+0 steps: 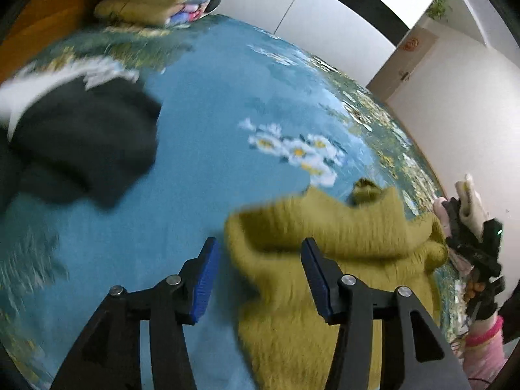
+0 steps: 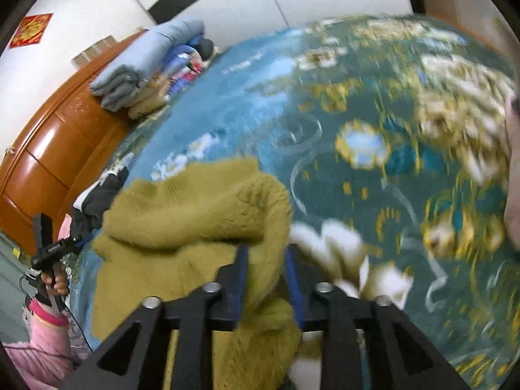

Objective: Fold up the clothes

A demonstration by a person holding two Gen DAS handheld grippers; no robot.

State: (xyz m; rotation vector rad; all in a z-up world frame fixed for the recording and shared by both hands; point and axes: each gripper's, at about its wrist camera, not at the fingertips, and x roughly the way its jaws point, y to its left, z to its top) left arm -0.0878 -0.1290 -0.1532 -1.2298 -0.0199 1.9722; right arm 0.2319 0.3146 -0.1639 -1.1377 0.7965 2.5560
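Note:
An olive-green fuzzy sweater (image 1: pixel 325 227) (image 2: pixel 195 214) lies bunched on a blue flowered bedspread (image 1: pixel 211 113) (image 2: pixel 357 97). My left gripper (image 1: pixel 260 266) is open just above it, its blue pads (image 1: pixel 208 279) apart, with the sweater's left edge between them and untouched. My right gripper (image 2: pixel 266 269) stands narrowly open at the sweater's right edge; a fold of the knit lies loose in the gap. Each gripper shows in the other's view, the right gripper (image 1: pixel 477 243) beyond the sweater and the left gripper (image 2: pixel 52 250) at the far left.
A dark garment (image 1: pixel 81 136) (image 2: pixel 97 201) with white trim lies left of the sweater. Folded clothes (image 1: pixel 146 3) (image 2: pixel 146 61) are stacked at the bed's far end by an orange wooden headboard (image 2: pixel 48 149). Pink sleeves (image 1: pixel 484 341) (image 2: pixel 42 334) hold the grippers. White walls lie beyond.

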